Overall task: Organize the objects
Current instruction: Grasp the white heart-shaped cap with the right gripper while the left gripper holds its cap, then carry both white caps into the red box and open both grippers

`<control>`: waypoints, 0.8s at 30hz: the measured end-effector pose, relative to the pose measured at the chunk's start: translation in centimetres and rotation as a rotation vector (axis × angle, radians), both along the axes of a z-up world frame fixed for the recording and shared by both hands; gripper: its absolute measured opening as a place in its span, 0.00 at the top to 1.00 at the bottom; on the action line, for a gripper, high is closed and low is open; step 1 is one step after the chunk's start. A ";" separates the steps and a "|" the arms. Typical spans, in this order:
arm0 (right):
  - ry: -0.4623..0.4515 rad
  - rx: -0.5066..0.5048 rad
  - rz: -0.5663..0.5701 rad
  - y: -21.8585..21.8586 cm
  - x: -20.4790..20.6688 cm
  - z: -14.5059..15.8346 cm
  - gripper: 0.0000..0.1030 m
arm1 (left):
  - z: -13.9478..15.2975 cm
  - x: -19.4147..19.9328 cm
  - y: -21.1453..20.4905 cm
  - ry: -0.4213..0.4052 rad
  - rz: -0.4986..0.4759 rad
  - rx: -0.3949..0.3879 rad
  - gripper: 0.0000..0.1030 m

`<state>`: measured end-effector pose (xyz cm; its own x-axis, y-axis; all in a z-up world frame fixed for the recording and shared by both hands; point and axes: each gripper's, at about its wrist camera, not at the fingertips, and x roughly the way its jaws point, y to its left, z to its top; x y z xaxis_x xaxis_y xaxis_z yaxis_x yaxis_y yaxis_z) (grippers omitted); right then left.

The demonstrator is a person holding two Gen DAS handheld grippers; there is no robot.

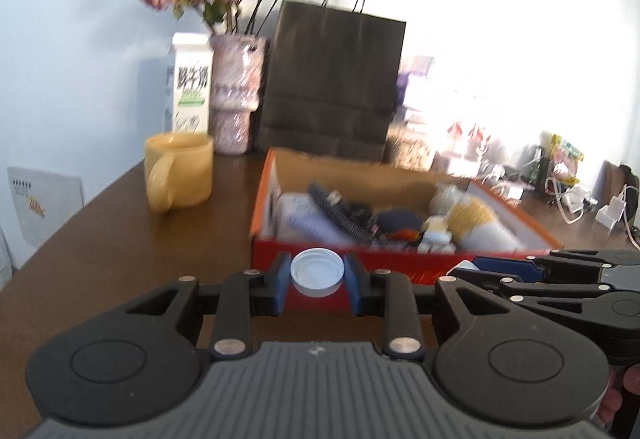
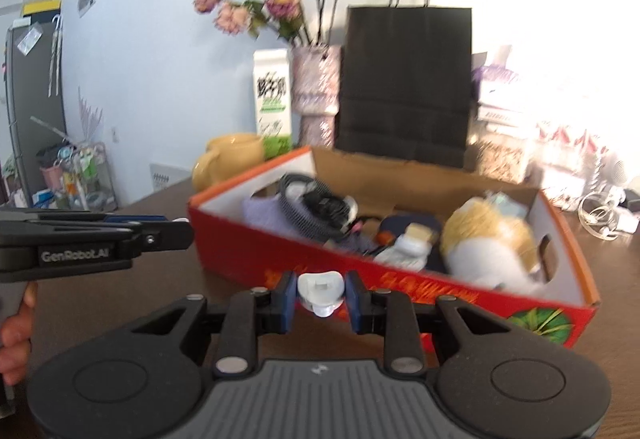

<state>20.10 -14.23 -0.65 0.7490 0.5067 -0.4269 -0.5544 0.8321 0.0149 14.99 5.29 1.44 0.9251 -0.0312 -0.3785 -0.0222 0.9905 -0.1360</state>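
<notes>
My left gripper (image 1: 317, 275) is shut on a round white cap (image 1: 317, 272), held just in front of the red cardboard box (image 1: 276, 251). My right gripper (image 2: 321, 293) is shut on a small white plastic piece (image 2: 321, 289) with a nub at its lower end, close to the box's red front wall (image 2: 256, 259). Inside the box lie a yellow-and-white plush toy (image 2: 488, 239), a dark comb-like thing (image 1: 338, 213) and several other small items. Each gripper shows at the edge of the other's view: the right gripper (image 1: 472, 270) and the left gripper (image 2: 182, 229).
On the brown table (image 1: 120, 239) behind the box stand a yellow mug (image 1: 180, 171), a milk carton (image 1: 190, 83), a vase of dried pink flowers (image 1: 236, 95) and a black paper bag (image 1: 332, 83). Cables and chargers (image 1: 580, 203) clutter the far right. A hand (image 2: 16, 335) holds the left gripper.
</notes>
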 end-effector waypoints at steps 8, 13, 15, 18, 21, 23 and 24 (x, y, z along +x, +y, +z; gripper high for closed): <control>-0.071 0.022 -0.038 -1.6 2.0 2.5 0.76 | 3.2 2.1 -2.7 -0.079 -0.039 0.029 0.72; -0.111 0.028 -0.057 -1.6 3.8 3.7 0.76 | 4.2 4.3 -4.1 -0.098 -0.052 0.033 0.72; -0.120 0.036 -0.064 -1.7 4.7 4.0 0.76 | 4.4 5.4 -4.3 -0.103 -0.048 0.029 0.72; -0.128 0.045 -0.076 -1.6 6.1 4.3 0.76 | 4.6 7.0 -4.5 -0.105 -0.039 0.023 0.72; -0.124 0.049 -0.084 -1.5 7.4 4.0 0.76 | 4.7 8.7 -4.5 -0.106 -0.036 0.021 0.72; -0.118 0.046 -0.085 -1.5 8.3 3.8 0.76 | 4.7 9.8 -4.7 -0.107 -0.039 0.024 0.72; -0.117 0.045 -0.085 -1.5 8.6 3.8 0.76 | 4.6 10.3 -4.7 -0.106 -0.040 0.023 0.72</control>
<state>28.74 -15.73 3.12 0.8334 0.4558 -0.3126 -0.4818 0.8762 -0.0070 25.25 0.55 6.03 0.9582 -0.0614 -0.2796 0.0309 0.9932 -0.1122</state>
